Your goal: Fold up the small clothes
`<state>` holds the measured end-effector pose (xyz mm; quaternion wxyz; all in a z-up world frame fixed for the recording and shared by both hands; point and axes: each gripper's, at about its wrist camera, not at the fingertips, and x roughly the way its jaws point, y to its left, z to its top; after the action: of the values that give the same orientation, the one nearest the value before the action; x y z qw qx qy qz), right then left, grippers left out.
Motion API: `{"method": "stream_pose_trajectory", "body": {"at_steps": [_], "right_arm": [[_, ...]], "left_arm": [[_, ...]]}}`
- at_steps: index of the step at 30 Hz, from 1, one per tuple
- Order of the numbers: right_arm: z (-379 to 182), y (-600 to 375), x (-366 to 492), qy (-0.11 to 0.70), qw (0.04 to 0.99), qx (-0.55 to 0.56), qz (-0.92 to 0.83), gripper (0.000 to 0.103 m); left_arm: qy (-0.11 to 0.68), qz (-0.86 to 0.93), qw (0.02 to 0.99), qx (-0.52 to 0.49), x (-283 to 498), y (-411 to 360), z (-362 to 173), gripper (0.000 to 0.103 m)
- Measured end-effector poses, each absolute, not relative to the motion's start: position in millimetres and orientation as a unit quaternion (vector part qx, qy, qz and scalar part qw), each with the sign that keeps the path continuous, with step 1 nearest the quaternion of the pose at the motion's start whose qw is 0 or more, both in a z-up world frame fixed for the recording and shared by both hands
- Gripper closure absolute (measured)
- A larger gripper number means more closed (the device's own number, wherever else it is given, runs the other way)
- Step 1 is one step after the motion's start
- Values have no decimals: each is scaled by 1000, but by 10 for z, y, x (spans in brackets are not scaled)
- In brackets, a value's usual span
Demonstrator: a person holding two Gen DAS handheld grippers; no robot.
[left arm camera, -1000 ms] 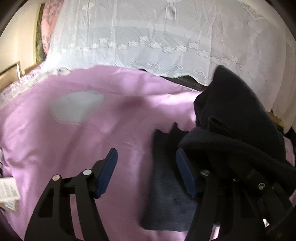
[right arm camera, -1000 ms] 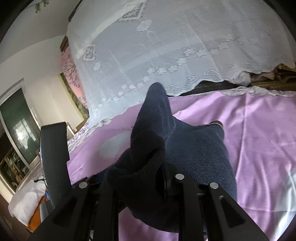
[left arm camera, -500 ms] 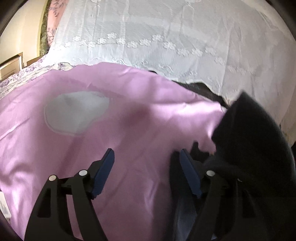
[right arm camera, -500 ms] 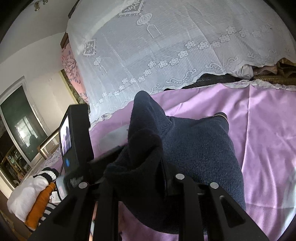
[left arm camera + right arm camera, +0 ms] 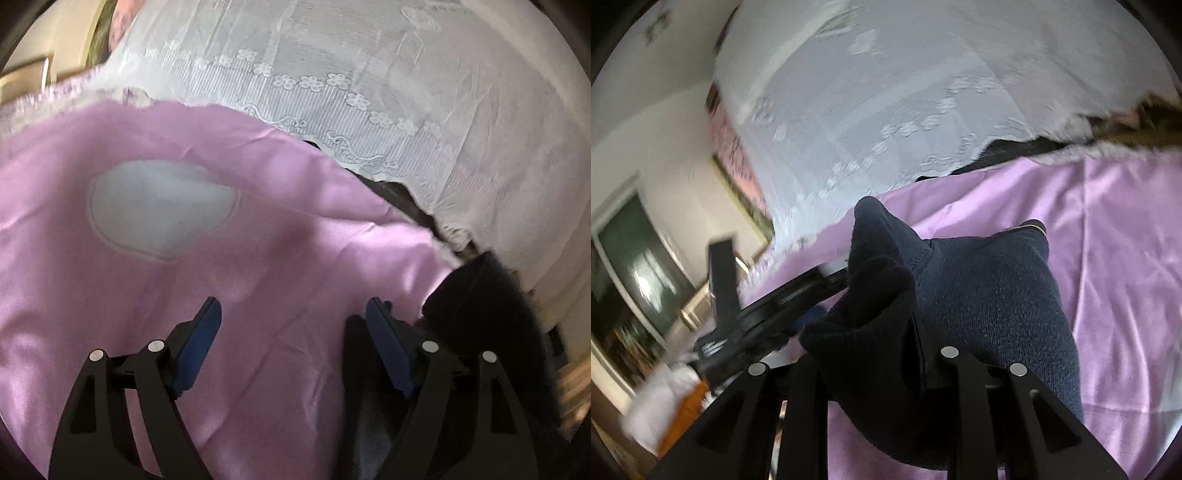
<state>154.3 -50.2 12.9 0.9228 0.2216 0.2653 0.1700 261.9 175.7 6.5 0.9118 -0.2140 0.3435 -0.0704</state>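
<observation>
While my right hand-held gripper [image 5: 886,373] stays out of the question, being clenched on a bunched fold of the dark navy sock [image 5: 990,295], my left hand-held gripper [image 5: 293,339] hangs released, its blue pads [image 5: 197,347] wide apart with nothing between them. I judge the fold half made: one end is lifted and doubled over, the rest drapes down onto the purple sheet [image 5: 1115,258] of the bed. Beyond the left fingers the sheet lies bare apart from a pale oval patch [image 5: 162,206]. Farther off hangs a white lace cover [image 5: 369,74]. Laying the sock flat and letting go remain.
</observation>
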Motion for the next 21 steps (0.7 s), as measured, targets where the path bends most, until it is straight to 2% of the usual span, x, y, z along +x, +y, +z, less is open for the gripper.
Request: {"method": "stream_pose_trajectory", "body": {"at_steps": [3,8,12,16,21], "right_arm": [[126,-694,1575,269,911,262,172,81],[143,-743,1595,268,906,274,179,81],[149,-718,1577,267,905,278,183,81],[152,-655,1526,268,905,270,189,81],[110,-372,1502,280,916,216,189,81]], "left_arm": [[358,-74,925,-105,2591,1551,177,19],[389,-109,915,-4,2589,1000,4,19],[365,-7,925,103,2667,646,-76,18],[374,43,926,38,2993,866,-69,18],[345,20,935,-79,3110,1285,107,19]]}}
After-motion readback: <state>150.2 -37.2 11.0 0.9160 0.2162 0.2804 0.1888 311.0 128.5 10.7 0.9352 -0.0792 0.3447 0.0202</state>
